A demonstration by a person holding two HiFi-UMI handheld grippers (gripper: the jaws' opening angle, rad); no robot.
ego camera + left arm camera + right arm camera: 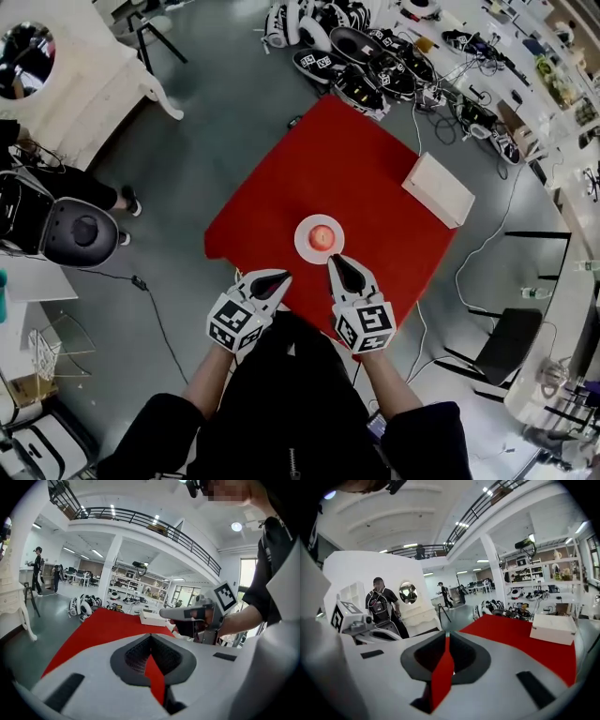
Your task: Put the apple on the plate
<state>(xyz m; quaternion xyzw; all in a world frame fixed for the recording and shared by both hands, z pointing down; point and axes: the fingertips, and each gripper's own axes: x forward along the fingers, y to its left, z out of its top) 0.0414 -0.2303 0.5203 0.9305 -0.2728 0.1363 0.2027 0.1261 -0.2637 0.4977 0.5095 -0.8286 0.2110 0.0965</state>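
A red apple (321, 236) rests in the middle of a small white plate (304, 247) on the red table (366, 155). Both grippers hover at the table's near edge, just short of the plate. My left gripper (281, 276) is shut and holds nothing; its jaws meet at the tips in the left gripper view (150, 637). My right gripper (335, 260) is also shut with nothing in it, and its jaws are together in the right gripper view (447, 637). Both gripper views look level across the room, so the apple and plate are hidden there.
A white box (438, 188) lies at the table's right corner. Several black-and-white devices (356, 56) are heaped on the floor beyond the table. An office chair (66, 225) stands at the left, a black chair (506, 342) at the right. A person (379, 604) stands by a white cabinet.
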